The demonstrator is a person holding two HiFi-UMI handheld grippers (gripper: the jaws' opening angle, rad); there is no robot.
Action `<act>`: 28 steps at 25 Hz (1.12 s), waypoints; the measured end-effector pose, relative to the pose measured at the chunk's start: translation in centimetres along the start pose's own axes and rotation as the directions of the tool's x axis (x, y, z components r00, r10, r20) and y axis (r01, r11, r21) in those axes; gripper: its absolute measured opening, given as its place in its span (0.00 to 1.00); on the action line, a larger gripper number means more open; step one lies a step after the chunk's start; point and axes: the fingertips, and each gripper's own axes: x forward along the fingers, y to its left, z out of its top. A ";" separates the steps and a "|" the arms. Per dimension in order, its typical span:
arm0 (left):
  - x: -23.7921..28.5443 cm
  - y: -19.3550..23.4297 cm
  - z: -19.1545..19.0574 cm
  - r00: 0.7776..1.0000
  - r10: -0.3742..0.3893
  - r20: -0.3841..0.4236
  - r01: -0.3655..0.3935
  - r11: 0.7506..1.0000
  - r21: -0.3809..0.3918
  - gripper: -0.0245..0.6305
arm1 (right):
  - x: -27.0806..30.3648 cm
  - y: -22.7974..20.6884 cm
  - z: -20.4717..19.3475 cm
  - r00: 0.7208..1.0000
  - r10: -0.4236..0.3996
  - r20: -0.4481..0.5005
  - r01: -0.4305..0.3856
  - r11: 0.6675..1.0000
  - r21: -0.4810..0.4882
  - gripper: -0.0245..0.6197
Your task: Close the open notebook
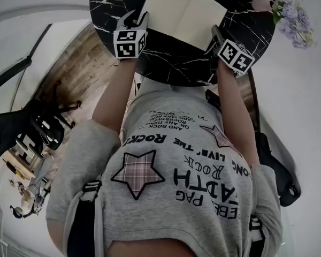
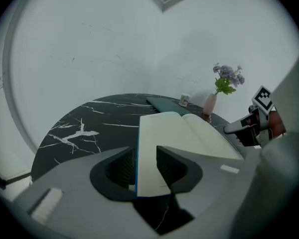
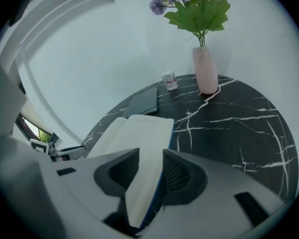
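The open notebook (image 1: 182, 15) lies flat on the round black marble table (image 1: 246, 15), cream pages up, with a blue cover edge. My left gripper (image 1: 132, 20) is at its near left corner. In the left gripper view the left gripper (image 2: 145, 158) is open and that corner of the notebook (image 2: 189, 133) shows between the pads, which do not visibly press on it. My right gripper (image 1: 216, 33) is at the near right corner. In the right gripper view the right gripper (image 3: 150, 168) is open too, with the notebook (image 3: 144, 133) and its blue edge in the gap.
A pink vase (image 3: 205, 68) of purple flowers stands at the table's far side, next to a small jar (image 3: 169, 79). A dark closed book (image 3: 142, 102) lies beyond the notebook. The table (image 3: 229, 123) stands close to a white wall. The person's body is at its near edge.
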 end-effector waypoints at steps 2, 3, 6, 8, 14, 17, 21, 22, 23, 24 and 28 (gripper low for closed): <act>0.3 0.3 -0.6 0.999 0.013 -0.031 -0.013 1.000 -0.015 0.23 | 0.4 0.0 -0.3 1.000 -0.006 -0.017 0.006 1.000 -0.015 0.23; 0.4 0.3 -0.9 0.999 0.016 -0.045 -0.017 1.000 -0.018 0.23 | 0.6 0.0 -0.5 1.000 -0.012 -0.027 0.011 1.000 -0.022 0.24; 0.5 0.2 -1.5 0.998 0.017 -0.061 -0.018 0.999 -0.030 0.24 | 1.0 -0.1 -1.1 0.998 -0.030 -0.059 0.028 0.999 -0.046 0.26; 0.6 0.2 -1.9 0.997 0.016 -0.073 -0.018 0.999 -0.037 0.24 | 1.2 -0.2 -1.5 0.996 -0.052 -0.076 0.048 0.997 -0.062 0.28; 0.7 -0.1 -2.0 0.996 -0.004 -0.092 -0.003 0.997 -0.081 0.24 | 1.2 0.1 -1.5 0.995 -0.061 -0.080 0.056 0.996 -0.064 0.31; 0.8 -0.9 -2.3 0.993 -0.042 -0.109 0.037 0.998 -0.048 0.28 | 1.3 0.0 -1.5 0.995 -0.062 -0.079 0.058 0.997 -0.052 0.31; 0.8 -1.0 -2.2 0.992 -0.068 -0.111 0.059 0.995 -0.080 0.31 | 1.4 0.3 -1.5 0.995 -0.067 -0.080 0.063 0.997 -0.045 0.33; 0.8 -1.1 -2.1 0.992 -0.068 -0.109 0.059 0.994 -0.090 0.32 | 1.4 0.3 -1.4 0.995 -0.064 -0.081 0.060 0.997 -0.044 0.33; 0.8 -1.1 -2.1 0.992 -0.068 -0.108 0.058 0.994 -0.096 0.32 | 1.4 0.4 -1.4 0.995 -0.060 -0.082 0.057 0.998 -0.039 0.33; 0.8 -1.1 -2.1 0.992 -0.068 -0.107 0.057 0.993 -0.100 0.32 | 1.4 0.3 -1.4 0.995 -0.059 -0.084 0.057 0.998 -0.033 0.33; 0.8 -1.1 -2.1 0.992 -0.076 -0.103 0.063 0.990 -0.126 0.32 | 1.5 0.3 -1.5 0.995 -0.051 -0.089 0.048 0.998 -0.030 0.33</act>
